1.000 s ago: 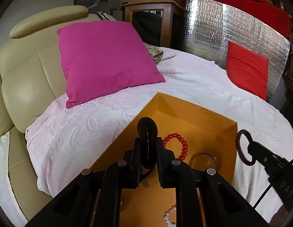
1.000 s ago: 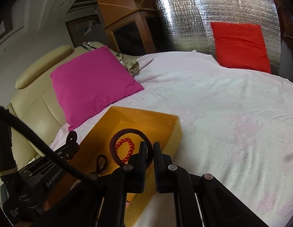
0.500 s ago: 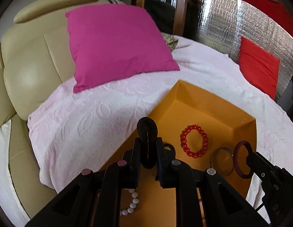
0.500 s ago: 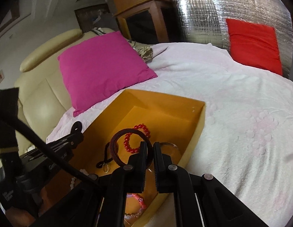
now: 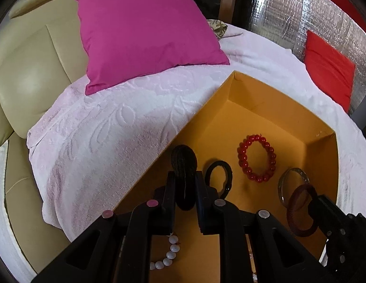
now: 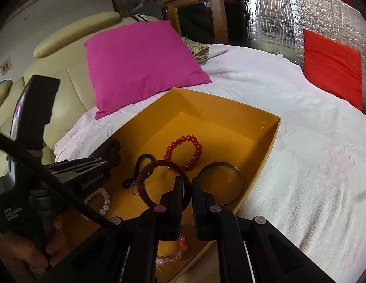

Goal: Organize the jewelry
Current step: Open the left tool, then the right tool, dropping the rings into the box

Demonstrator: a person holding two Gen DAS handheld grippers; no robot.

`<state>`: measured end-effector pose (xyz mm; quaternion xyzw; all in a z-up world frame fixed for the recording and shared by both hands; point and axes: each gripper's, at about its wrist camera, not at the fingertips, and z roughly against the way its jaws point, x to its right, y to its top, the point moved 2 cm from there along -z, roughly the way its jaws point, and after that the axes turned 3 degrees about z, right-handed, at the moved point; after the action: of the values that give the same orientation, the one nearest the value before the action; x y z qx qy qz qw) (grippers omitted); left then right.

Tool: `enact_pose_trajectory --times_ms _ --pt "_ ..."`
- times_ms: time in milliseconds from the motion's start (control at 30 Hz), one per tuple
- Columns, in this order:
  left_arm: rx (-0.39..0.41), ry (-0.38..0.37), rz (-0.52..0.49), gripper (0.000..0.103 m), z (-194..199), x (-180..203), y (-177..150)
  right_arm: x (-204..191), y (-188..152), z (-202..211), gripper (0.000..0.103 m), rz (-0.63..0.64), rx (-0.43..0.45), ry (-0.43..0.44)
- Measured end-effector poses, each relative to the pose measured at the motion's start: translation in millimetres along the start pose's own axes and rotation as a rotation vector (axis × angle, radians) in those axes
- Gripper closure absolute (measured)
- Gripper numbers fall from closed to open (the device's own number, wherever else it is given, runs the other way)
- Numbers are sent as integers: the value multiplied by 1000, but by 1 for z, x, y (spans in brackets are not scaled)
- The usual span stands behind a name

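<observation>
An orange box (image 5: pixel 258 89) (image 6: pixel 272 141) lies on the bed. In it are a red bead bracelet (image 5: pixel 256 158) (image 6: pixel 184 152), a metal bangle (image 5: pixel 292 184) (image 6: pixel 224 184), a black cord loop (image 5: pixel 218 176) (image 6: pixel 140 169), a white pearl bracelet (image 5: pixel 167 254) (image 6: pixel 101 200) and a pink bead bracelet (image 6: pixel 175 252). My left gripper (image 5: pixel 185 176) is shut on a black braided band (image 5: pixel 184 162) over the box's left side. My right gripper (image 6: pixel 187 184) is shut on a dark maroon bangle (image 6: pixel 149 176) (image 5: pixel 300 210) above the box.
A magenta pillow (image 5: pixel 145 30) (image 6: pixel 140 61) leans on a beige headboard (image 5: pixel 29 75). A red cushion (image 5: pixel 326 68) (image 6: pixel 334 63) rests against a silver foil panel (image 6: pixel 289 18). The pale pink blanket (image 5: pixel 107 132) (image 6: pixel 312 155) surrounds the box.
Both grippers have moved forward and down over the box with their bands still held. The box and its contents fill more of both views.
</observation>
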<state>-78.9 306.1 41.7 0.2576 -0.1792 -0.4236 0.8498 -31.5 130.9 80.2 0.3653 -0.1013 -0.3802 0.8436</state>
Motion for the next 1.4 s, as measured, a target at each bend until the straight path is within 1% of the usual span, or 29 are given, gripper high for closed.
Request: enact_pose_trajectory --times_ms 433,633,667,700,767,967,1167,1400 --pt "18 30 -38 87 3 6 -1 4 -2 0 95 -7 -9 3" --pt "19 46 -45 86 3 6 -2 9 -2 0 95 -33 -9 2" --pt "19 47 -47 84 2 7 -2 9 -1 0 95 -34 -8 -1" --pt "18 49 -50 80 2 7 -2 10 -1 0 95 -37 -9 -3" --pt "21 52 -58 77 2 9 -3 12 -1 0 94 -46 -13 3" --pt "26 58 -67 74 3 10 -3 13 -1 -1 94 -55 -20 10" --pt "33 61 -66 61 4 10 -2 14 -1 -4 94 -68 -40 23" --pt "32 43 -66 54 6 9 -2 19 -1 -9 94 -104 -74 57"
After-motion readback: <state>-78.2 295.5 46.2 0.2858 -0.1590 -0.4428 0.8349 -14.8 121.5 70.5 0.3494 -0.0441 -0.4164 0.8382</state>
